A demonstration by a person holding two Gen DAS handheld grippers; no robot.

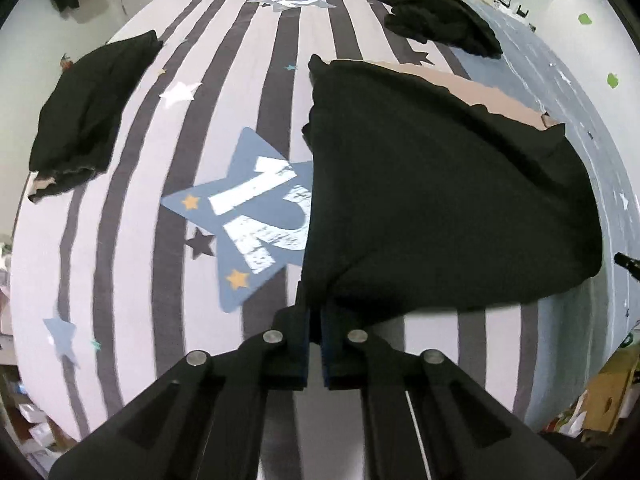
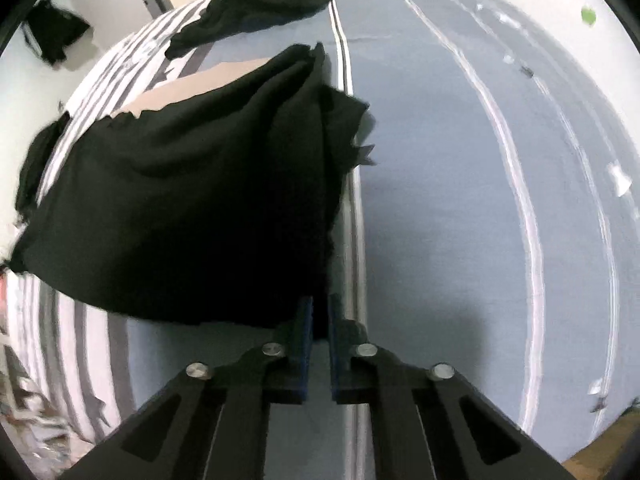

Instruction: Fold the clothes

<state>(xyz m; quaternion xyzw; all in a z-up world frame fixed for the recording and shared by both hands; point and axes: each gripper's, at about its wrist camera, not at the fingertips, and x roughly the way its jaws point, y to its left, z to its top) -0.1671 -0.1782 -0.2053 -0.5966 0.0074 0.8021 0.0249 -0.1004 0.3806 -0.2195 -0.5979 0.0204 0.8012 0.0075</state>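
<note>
Black garment (image 1: 440, 184) on a grey-and-white striped bedcover (image 1: 132, 240) bearing a blue star (image 1: 240, 216).

A bed (image 1: 132, 264) carries everything here, its cover striped grey and white on one side, with blue stars numbered 12, and plain blue-grey with thin white lines on the other side (image 2: 440, 200). Directly on it lie a folded black garment (image 1: 88, 116) near the striped side's edge, a crumpled black garment (image 1: 436, 16) at the far end where stripes meet blue, and a flat brown cardboard sheet (image 1: 480, 94). A large black garment (image 1: 440, 200) covers most of that sheet, its near edge raised off the cover.
</note>
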